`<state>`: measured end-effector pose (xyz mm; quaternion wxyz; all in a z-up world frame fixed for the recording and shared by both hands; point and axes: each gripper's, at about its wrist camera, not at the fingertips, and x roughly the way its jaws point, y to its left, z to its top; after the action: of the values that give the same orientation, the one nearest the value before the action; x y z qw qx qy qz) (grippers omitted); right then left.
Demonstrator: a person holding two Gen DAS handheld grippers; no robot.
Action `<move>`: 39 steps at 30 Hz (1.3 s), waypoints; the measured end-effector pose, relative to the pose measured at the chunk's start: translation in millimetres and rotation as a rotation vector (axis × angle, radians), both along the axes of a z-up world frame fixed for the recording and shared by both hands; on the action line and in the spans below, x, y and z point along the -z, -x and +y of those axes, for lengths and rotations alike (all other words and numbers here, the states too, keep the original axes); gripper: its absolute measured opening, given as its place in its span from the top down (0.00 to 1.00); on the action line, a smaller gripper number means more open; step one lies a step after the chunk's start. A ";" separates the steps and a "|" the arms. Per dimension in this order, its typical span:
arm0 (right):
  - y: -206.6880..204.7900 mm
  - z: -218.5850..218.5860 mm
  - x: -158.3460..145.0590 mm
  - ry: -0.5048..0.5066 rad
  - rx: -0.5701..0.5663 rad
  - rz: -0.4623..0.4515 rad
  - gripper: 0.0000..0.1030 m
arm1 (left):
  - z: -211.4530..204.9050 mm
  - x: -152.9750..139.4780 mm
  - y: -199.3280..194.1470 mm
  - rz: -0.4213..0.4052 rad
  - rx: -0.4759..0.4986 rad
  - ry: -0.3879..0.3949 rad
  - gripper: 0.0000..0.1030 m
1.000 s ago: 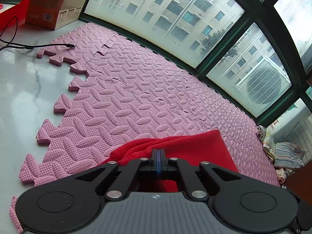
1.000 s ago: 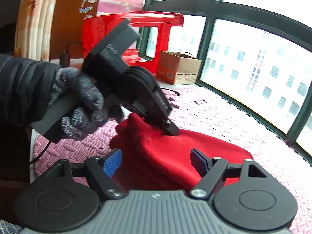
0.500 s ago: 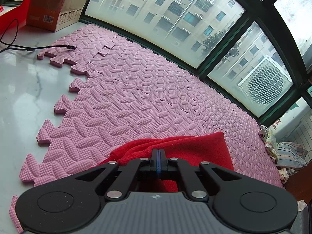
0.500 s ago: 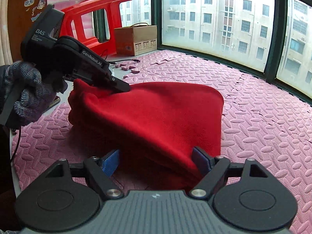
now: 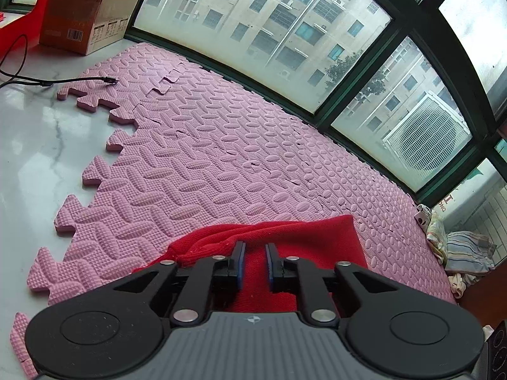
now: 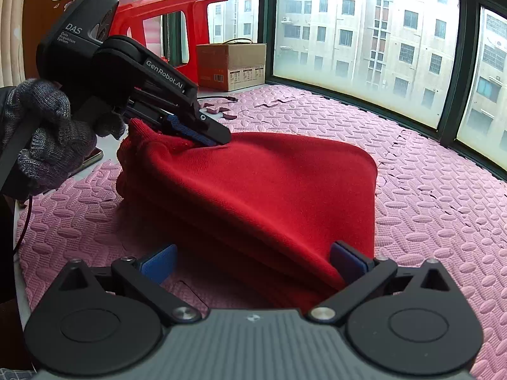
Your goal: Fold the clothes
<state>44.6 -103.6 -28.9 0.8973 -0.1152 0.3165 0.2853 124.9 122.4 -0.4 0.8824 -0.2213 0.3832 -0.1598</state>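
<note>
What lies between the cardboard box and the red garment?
In the left wrist view, only pink foam mat separates the cardboard box from the red garment.

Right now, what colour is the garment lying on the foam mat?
Solid red, no pattern. The garment shows best in the right wrist view, spread over the pink foam mat.

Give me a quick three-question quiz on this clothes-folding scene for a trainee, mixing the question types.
1. True or false: the right gripper is shut on the red garment.
2. The red garment lies on: A) a carpet, B) a pink foam mat, C) a bed.
3. Fill in: the left gripper has its fingers slightly ____.

Key: 1 false, it is wide open; 2 B; 3 apart.
</note>
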 end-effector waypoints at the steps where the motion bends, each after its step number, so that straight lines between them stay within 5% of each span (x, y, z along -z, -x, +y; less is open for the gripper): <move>1: 0.2 0.2 -0.1 0.002 -0.001 -0.002 0.00 | -3.6 -2.4 1.4 -0.012 0.014 0.005 0.47; 6: 0.7 -0.4 -0.7 0.001 0.004 -0.006 0.00 | -28.8 -15.3 10.4 -0.066 0.050 -0.089 0.25; 15: 2.9 -1.2 1.2 -0.002 0.013 -0.027 0.00 | -31.2 -40.0 35.4 -0.158 0.007 -0.141 0.05; 22: 5.8 -0.4 5.0 -0.002 0.019 -0.054 0.00 | -13.1 -44.2 52.1 -0.180 -0.100 -0.179 0.03; 28: 7.7 0.3 7.0 0.003 0.022 -0.070 0.00 | -6.7 -27.1 46.2 -0.107 -0.175 -0.287 0.00; 39: 7.8 5.2 9.7 0.034 0.023 -0.081 0.00 | 10.4 8.2 52.5 -0.017 -0.202 -0.302 0.00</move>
<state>36.9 -98.5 -38.6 0.9105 -0.1384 0.2861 0.2646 72.4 132.8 -8.6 0.9204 -0.1224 0.3712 -0.0129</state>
